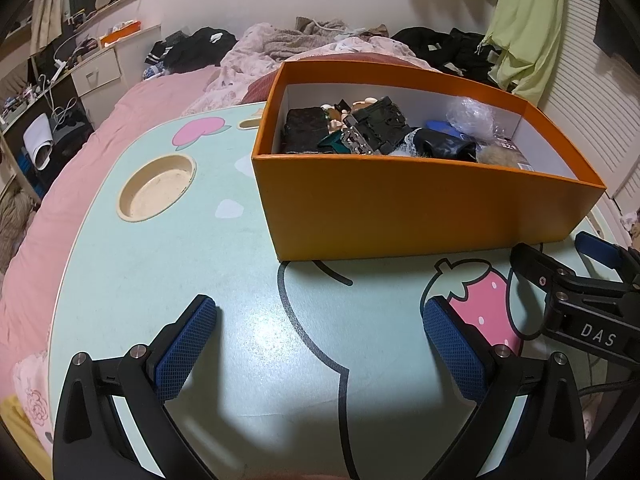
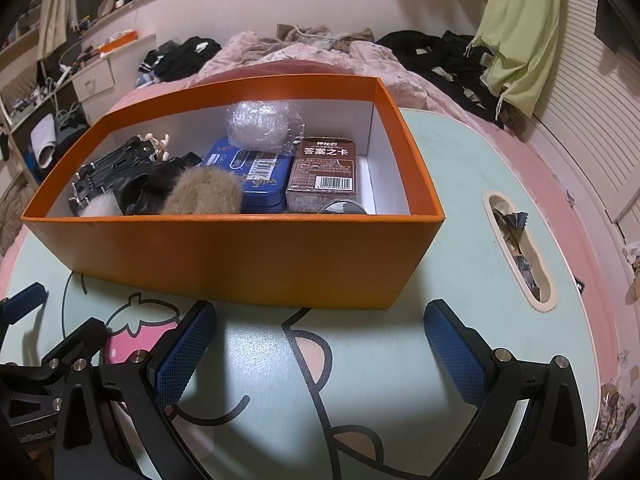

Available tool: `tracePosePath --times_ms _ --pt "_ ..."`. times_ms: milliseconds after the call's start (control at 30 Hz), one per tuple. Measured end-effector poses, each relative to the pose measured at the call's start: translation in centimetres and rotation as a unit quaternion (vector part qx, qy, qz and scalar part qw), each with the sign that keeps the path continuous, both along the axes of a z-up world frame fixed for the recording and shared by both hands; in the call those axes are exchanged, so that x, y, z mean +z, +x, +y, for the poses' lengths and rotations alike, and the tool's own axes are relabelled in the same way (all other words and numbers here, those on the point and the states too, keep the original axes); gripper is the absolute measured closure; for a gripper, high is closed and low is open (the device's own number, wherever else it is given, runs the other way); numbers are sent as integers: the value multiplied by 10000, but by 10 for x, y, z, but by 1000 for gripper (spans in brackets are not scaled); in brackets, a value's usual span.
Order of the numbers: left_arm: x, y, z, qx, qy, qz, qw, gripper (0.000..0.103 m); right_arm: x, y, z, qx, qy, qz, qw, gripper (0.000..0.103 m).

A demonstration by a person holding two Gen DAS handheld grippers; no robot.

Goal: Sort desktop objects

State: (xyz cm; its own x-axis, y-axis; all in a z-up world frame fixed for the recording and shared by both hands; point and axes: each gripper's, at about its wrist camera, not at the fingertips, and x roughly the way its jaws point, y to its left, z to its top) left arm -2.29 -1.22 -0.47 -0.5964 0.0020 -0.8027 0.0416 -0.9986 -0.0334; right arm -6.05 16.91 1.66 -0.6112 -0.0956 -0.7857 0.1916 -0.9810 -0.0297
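An orange box point(image 1: 420, 208) point(image 2: 248, 256) stands on the mint-green lap table point(image 1: 192, 264) point(image 2: 452, 208). Inside lie a blue tin point(image 2: 256, 172), a brown card box point(image 2: 324, 172), a bubble-wrapped ball point(image 2: 260, 124) point(image 1: 470, 118), a tan fur pompom point(image 2: 204, 196), black items point(image 1: 376, 128) and a small figure. My left gripper point(image 1: 320, 322) hovers open over the table in front of the box, nothing between its fingers. My right gripper point(image 2: 320, 328) is open too, just short of the box's near wall. The right gripper point(image 1: 580, 280) shows at the right edge of the left wrist view.
The table has a round cup recess point(image 1: 156, 188) at its left and a slot point(image 2: 520, 248) holding scraps at its right. It rests on a pink bed point(image 1: 60, 200) strewn with clothes point(image 1: 192, 50). A desk point(image 1: 48, 92) stands far left, a green garment point(image 2: 516, 28) hangs right.
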Motion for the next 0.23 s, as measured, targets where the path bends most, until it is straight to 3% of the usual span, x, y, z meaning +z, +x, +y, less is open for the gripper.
tracePosePath --times_ms 233 --pt "0 2 0 3 -3 27 10000 0 0 0 0 -5 0 -5 10000 0"
